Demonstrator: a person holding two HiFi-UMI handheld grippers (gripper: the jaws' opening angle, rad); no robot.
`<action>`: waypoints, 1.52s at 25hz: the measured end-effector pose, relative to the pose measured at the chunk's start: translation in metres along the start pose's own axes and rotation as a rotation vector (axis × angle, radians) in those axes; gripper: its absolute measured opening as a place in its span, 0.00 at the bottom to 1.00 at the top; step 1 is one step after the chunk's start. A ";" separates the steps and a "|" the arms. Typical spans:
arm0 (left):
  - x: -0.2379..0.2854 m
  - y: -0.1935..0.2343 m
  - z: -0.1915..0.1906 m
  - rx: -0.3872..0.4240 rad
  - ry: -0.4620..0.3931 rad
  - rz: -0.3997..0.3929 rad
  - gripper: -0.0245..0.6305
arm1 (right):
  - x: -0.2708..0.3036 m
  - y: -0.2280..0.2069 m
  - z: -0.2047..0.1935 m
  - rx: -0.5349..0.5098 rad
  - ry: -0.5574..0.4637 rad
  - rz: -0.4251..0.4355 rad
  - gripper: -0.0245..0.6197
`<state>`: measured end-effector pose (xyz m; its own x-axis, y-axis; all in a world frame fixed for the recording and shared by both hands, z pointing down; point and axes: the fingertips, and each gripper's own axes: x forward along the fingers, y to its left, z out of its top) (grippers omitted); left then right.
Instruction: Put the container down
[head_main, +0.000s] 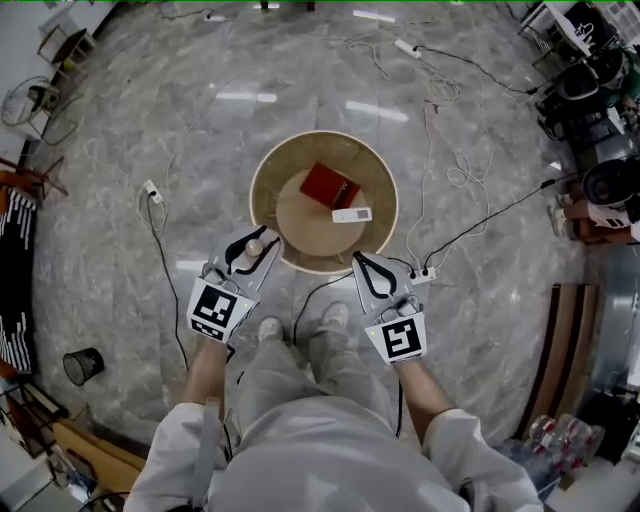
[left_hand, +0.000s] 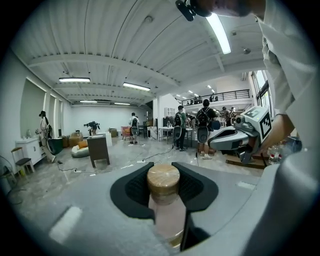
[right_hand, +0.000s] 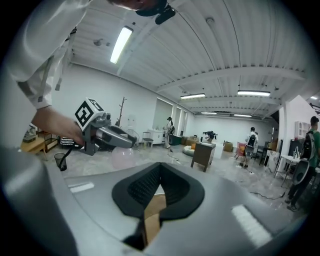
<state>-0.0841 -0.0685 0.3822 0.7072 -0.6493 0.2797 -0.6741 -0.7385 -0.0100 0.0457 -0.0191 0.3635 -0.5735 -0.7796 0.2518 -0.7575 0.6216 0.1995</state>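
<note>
A person stands on the marble floor (head_main: 200, 130) over a round wooden worktop (head_main: 266, 165). The left gripper (head_main: 250, 250) has its jaws closed on a pale pink container (left_hand: 163, 182) with a round wooden lid, carried in the air at the worktop's near left rim. The right gripper (head_main: 362, 262) has its jaws pressed tip to tip, empty, at the near right rim. A red box (head_main: 330, 185) and a white remote (head_main: 351, 214) lie on the worktop.
</note>
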 end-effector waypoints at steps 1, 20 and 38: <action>0.008 0.001 -0.006 -0.002 0.003 0.011 0.21 | 0.004 -0.004 -0.007 0.001 -0.002 0.016 0.05; 0.156 0.057 -0.189 -0.020 0.131 0.038 0.21 | 0.104 -0.040 -0.159 -0.007 0.120 0.069 0.05; 0.267 0.100 -0.372 -0.026 0.208 0.045 0.21 | 0.191 -0.033 -0.309 0.019 0.190 0.124 0.05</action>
<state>-0.0415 -0.2482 0.8134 0.6191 -0.6279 0.4717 -0.7109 -0.7033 -0.0032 0.0571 -0.1652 0.6974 -0.5952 -0.6676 0.4472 -0.6912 0.7092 0.1387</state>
